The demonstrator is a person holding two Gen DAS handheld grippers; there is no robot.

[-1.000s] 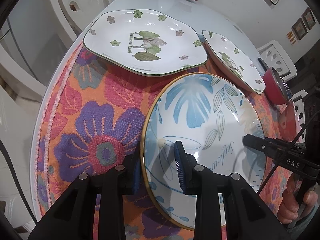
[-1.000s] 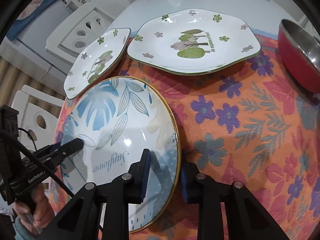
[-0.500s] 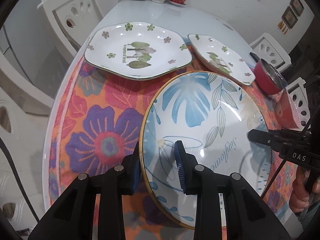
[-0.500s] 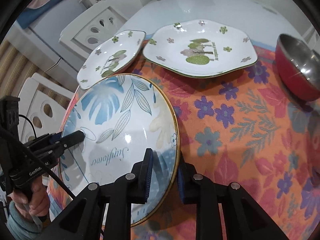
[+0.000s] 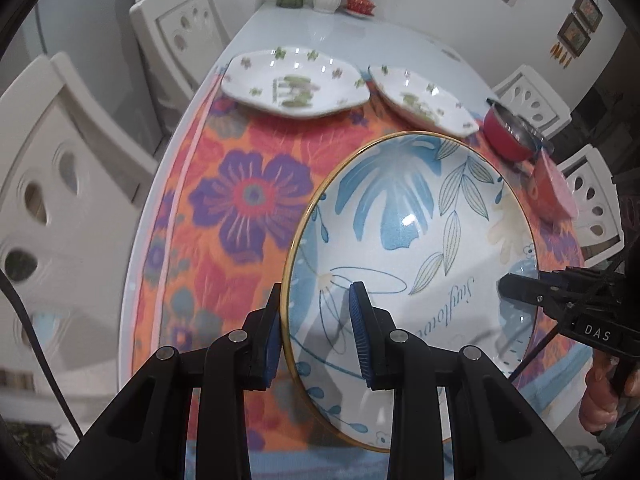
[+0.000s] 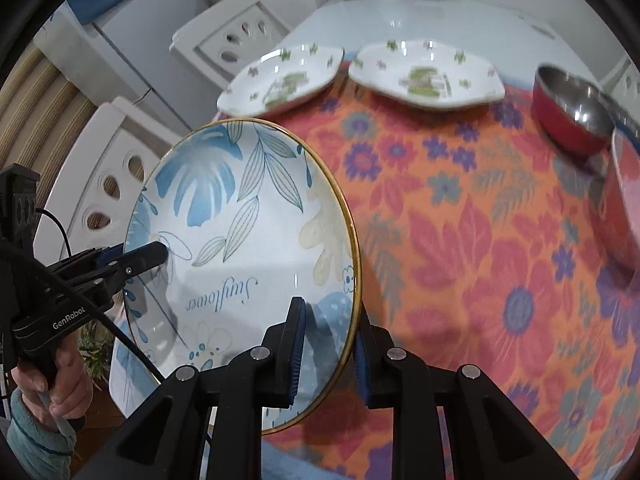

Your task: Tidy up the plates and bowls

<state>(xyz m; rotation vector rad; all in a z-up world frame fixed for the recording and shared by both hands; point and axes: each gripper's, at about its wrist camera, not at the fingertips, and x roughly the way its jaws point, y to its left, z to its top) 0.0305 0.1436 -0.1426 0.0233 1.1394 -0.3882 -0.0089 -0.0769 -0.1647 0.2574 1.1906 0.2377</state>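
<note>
Lifted higher since a second ago: blue plate (image 5: 408, 240) now well above floral cloth (image 5: 224, 208), two green-flowered plates (image 5: 296, 84) farther off at cloth's far edge. Left gripper (image 5: 316, 332) clenched on plate's left rim, one finger under, one inside. Right gripper (image 6: 328, 344) clamped on opposite rim. Plate held between both, tilted. Red bowl (image 6: 572, 116) near cloth's right side, another red bowl (image 6: 624, 204) just beside it.
</note>
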